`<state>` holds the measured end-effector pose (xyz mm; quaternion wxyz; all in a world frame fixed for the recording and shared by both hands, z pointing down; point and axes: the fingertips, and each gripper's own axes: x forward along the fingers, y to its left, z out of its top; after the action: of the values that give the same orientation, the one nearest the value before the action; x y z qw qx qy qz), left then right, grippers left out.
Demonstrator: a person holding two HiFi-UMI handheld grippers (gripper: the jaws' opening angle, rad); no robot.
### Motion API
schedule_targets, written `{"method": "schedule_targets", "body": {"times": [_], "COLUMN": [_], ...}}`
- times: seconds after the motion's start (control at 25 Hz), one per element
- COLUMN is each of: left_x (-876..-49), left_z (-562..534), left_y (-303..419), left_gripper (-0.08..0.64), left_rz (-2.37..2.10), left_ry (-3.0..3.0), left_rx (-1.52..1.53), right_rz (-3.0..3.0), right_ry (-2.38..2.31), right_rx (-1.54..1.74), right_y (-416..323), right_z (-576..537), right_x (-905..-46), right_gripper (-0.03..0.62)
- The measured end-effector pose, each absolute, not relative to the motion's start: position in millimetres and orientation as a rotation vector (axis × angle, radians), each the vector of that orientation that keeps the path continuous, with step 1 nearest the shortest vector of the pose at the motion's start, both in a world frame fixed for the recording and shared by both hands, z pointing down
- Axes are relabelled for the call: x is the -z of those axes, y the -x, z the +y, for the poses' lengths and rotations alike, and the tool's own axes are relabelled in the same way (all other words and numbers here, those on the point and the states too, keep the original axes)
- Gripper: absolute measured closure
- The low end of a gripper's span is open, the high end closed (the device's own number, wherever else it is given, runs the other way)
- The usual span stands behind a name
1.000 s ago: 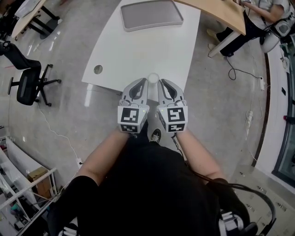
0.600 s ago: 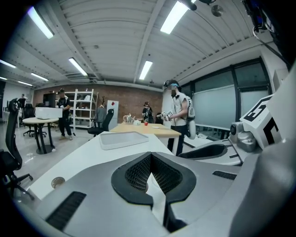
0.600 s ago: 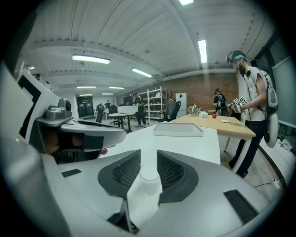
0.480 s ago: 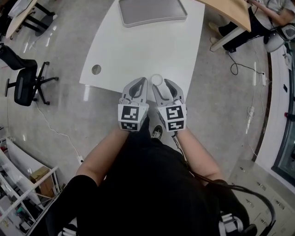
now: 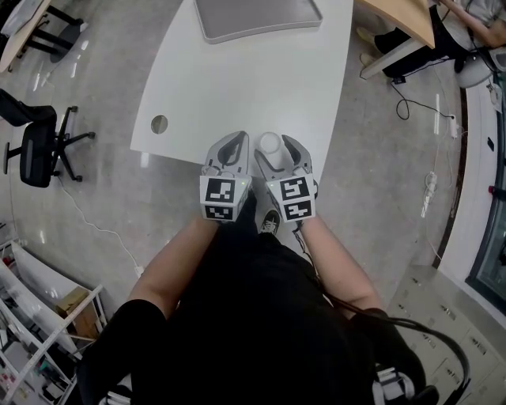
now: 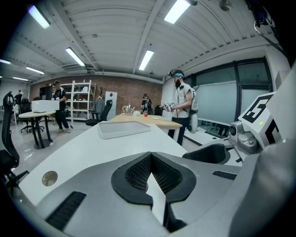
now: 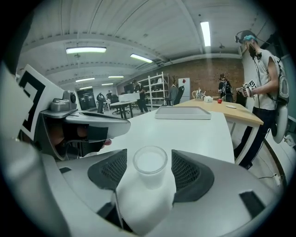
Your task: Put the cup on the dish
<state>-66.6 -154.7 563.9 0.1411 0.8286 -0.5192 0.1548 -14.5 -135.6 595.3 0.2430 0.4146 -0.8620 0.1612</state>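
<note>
A small translucent white cup stands upright on the white table near its near edge. My right gripper is open with the cup between its jaws; the pads stand clear of its sides. Those jaws have just been opening. My left gripper sits just left of the cup, shut and empty, its pads meeting. The dish, a grey tray, lies at the table's far end, also seen in the left gripper view and the right gripper view.
A round cable hole is in the table's left near corner. An office chair stands on the floor to the left. A wooden table and a person holding grippers are beyond the tray at the right.
Both grippers have come forward and down to the table's near edge. The right jaws have spread apart and now stand either side of the cup.
</note>
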Motion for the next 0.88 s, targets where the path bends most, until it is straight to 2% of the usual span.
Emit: {"method": "schedule_targets", "body": {"times": [0.56,0.88], "left_x": [-602.9,-614.1], "left_z": [-175.8,-188.2], "left_y": [72.8,77.4], "left_gripper": [0.563,0.563], "left_rz": [-1.454,-1.428], "left_ry": [-2.349,-2.342], "left_rx": [-0.474,-0.48], "right_rz": [-2.299,-2.299], "right_ry": [-1.115,-1.144], "right_rx": [-0.502,-0.409], "right_y": [28.7,33.4], "right_z": [-153.6,-167.4], "right_x": [-642.9,-646.0], "right_gripper": [0.344,0.345]}}
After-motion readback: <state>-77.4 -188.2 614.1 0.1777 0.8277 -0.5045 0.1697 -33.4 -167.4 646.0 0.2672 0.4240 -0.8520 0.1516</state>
